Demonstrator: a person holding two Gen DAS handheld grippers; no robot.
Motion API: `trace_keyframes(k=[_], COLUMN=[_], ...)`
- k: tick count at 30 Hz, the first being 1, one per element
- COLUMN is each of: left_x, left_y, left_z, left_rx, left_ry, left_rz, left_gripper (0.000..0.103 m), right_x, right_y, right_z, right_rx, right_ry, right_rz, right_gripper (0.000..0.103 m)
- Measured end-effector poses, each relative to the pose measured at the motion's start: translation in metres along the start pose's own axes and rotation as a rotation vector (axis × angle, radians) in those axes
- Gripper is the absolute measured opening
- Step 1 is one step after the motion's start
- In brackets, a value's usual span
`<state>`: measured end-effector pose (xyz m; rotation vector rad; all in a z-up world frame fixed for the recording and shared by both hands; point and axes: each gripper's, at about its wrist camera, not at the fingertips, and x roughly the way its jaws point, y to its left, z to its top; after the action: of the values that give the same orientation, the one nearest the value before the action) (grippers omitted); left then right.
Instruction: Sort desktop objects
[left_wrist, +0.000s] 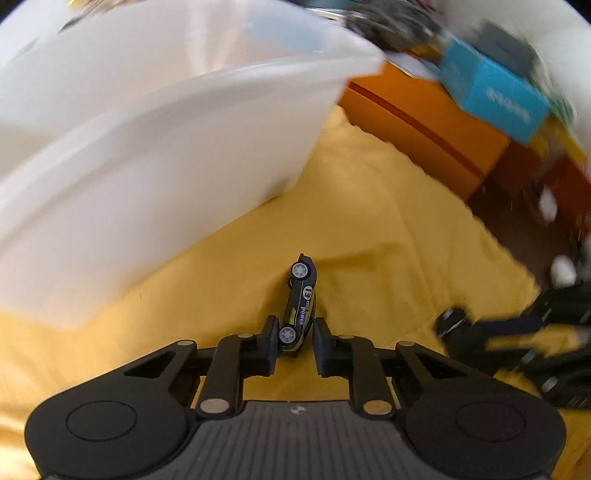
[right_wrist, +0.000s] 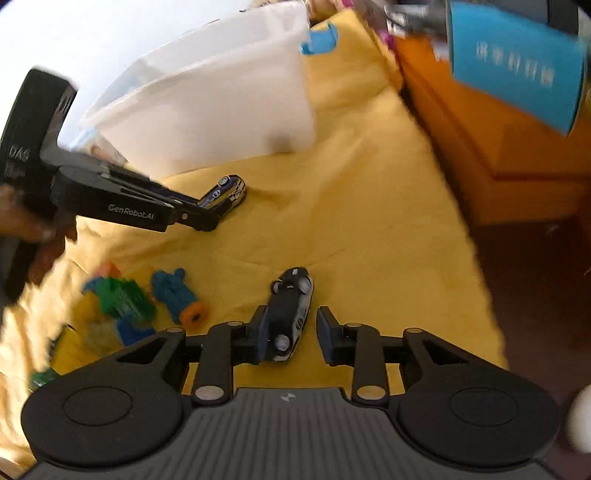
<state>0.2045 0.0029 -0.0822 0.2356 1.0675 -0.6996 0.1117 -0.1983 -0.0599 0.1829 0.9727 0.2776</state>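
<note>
1. Your left gripper (left_wrist: 294, 341) has a small black toy racing car with a number roundel on its side (left_wrist: 300, 306) between its fingers. The gap is narrow and the car's rear sits between the pads, one pad against it, so I judge it grasped, just in front of the large white plastic bin (left_wrist: 155, 155).
2. Your right gripper (right_wrist: 289, 334) has a second black toy car with white trim (right_wrist: 290, 314) between its fingers. One pad touches it, but a clear gap shows at the other, so this is not a firm clench.
3. That second car lies on the yellow cloth (right_wrist: 369, 229), well in front of the white bin and apart from it.
4. Little looks finished: I cannot see into the bin, and neither car is in it.
5. Still left: a loose cluster of green, blue, yellow and orange toy building blocks (right_wrist: 129, 299) lies on the cloth, farther from the bin than either car.
</note>
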Motion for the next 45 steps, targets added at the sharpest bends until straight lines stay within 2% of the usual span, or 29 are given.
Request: trace_keyframes(k=[1,3,5,7,8,10,12,14,16,17,18,20,21,22,24,27,29,33,34,35,36,37,41,45], left_x=[-0.001,-0.006,-0.013,-0.015,-0.014,-0.012,-0.009,-0.015,-0.023,-0.025,-0.030,-0.037,-0.038,-0.036,-0.027,-0.015,-0.008,-0.004,-0.003,-0.003,-0.002,-0.002,-0.017,-0.049], left_y=[0.002,0.006,0.007,0.004,0.002,-0.006,-0.005,-0.008,-0.012,-0.014,-0.015,-0.018,-0.020,-0.021,-0.022,-0.021,-0.019,-0.019,-0.022,-0.025,-0.029,-0.032,-0.038,-0.042], left_z=[-0.002,-0.006,-0.014,-0.022,-0.025,-0.032,-0.038,-0.041,-0.040,-0.037,-0.037,-0.038,-0.038,-0.036,-0.029,-0.025,-0.026,-0.030,-0.031,-0.031,-0.032,-0.033,-0.034,-0.026], left_rx=[-0.032,-0.106,-0.191,-0.246,-0.248,-0.203,-0.190,-0.170,-0.122,-0.103,-0.086,-0.060,-0.051,-0.047,-0.049,-0.078,-0.100,-0.122,-0.115,-0.098,-0.074,-0.058,-0.051,-0.064], left_ry=[-0.003,-0.007,-0.019,-0.021,-0.016,-0.007,-0.002,-0.017,-0.038,-0.046,-0.054,-0.067,-0.068,-0.066,-0.060,-0.044,-0.032,-0.038,-0.046,-0.056,-0.058,-0.062,-0.100,-0.176], left_rz=[-0.010,-0.039,-0.095,-0.146,-0.147,-0.091,-0.057,-0.015,0.063,0.090,0.112,0.125,0.125,0.128,0.136,0.140,0.148,0.157,0.172,0.200,0.225,0.232,0.229,0.209], left_gripper=[0.022,0.021,0.019,0.019,0.019,0.019,0.027,0.032,0.034,0.038,0.046,0.051,0.053,0.055,0.060,0.060,0.060,0.059,0.056,0.047,0.036,0.033,0.033,0.033], right_x=[0.005,0.006,-0.002,-0.006,-0.004,0.005,0.019,0.023,0.016,0.011,0.005,0.000,-0.003,-0.006,-0.009,-0.003,0.002,0.017,0.017,0.016,0.015,0.014,0.007,-0.014], right_y=[0.003,0.017,0.035,0.050,0.052,0.055,0.062,0.065,0.066,0.066,0.064,0.062,0.059,0.055,0.045,0.030,0.022,0.016,0.014,0.013,0.014,0.016,0.023,0.029], right_z=[0.001,0.004,0.004,0.003,0.002,-0.001,-0.011,-0.021,-0.028,-0.027,-0.025,-0.023,-0.021,-0.018,-0.011,0.002,0.002,-0.004,-0.006,-0.008,-0.008,-0.009,-0.009,-0.001], right_rx=[-0.026,-0.137,-0.288,-0.448,-0.508,-0.596,-0.718,-0.781,-0.784,-0.759,-0.725,-0.669,-0.648,-0.619,-0.542,-0.412,-0.371,-0.365,-0.357,-0.353,-0.357,-0.369,-0.422,-0.430], right_ry=[0.003,-0.020,-0.068,-0.119,-0.132,-0.141,-0.127,-0.113,-0.121,-0.122,-0.125,-0.121,-0.131,-0.146,-0.167,-0.137,-0.121,-0.071,-0.080,-0.079,-0.079,-0.078,-0.093,-0.162], right_rz=[0.011,-0.033,-0.096,-0.208,-0.254,-0.323,-0.388,-0.382,-0.338,-0.291,-0.246,-0.211,-0.213,-0.219,-0.218,-0.158,-0.136,-0.147,-0.132,-0.122,-0.121,-0.126,-0.120,-0.120], right_gripper=[0.025,0.021,0.021,0.021,0.021,0.021,0.022,0.024,0.026,0.027,0.029,0.033,0.036,0.046,0.058,0.056,0.055,0.050,0.037,0.034,0.034,0.033,0.033,0.033])
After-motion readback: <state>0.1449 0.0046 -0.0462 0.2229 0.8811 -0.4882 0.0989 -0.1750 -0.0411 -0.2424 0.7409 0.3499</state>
